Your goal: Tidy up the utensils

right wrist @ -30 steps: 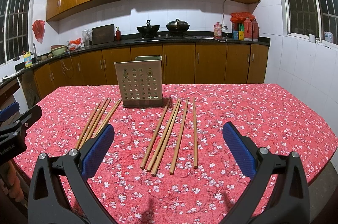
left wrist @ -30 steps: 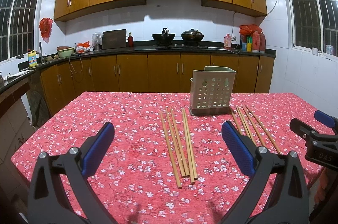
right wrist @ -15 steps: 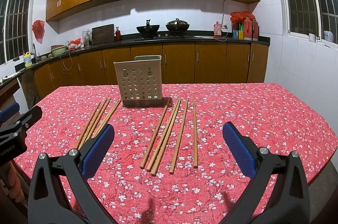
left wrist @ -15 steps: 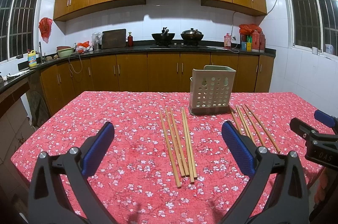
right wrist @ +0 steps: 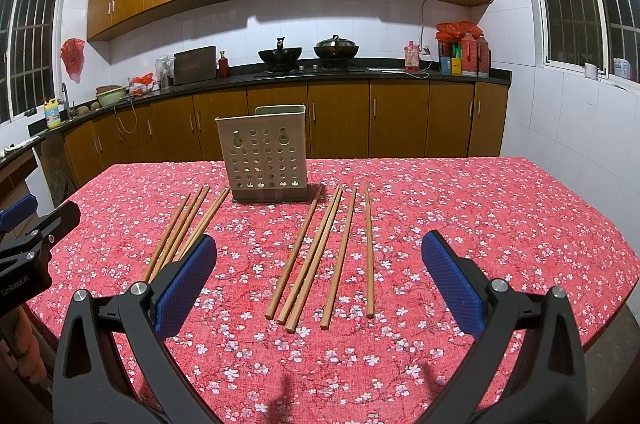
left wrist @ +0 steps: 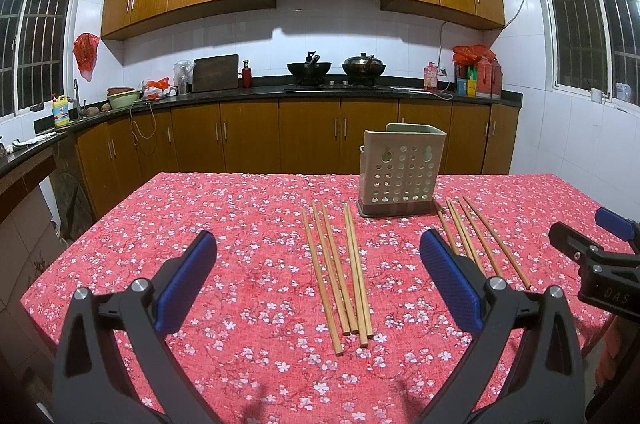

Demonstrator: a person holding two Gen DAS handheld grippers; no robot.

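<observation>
So far nothing is picked up: the left gripper (left wrist: 318, 280) and the right gripper (right wrist: 318, 278) both hang above the red floral tablecloth (left wrist: 248, 224) with jaws spread wide and empty. Two groups of wooden chopsticks (right wrist: 320, 252) lie flat on either side of the perforated utensil holder (right wrist: 266, 153). Lying so close together and thin, they invite a pinch that catches two sticks or rolls one away; a careless reach could also tip the light holder.

Table (left wrist: 200, 207) in red floral cloth, perforated utensil holder (left wrist: 400, 169), two chopstick groups (left wrist: 340, 272)
</observation>
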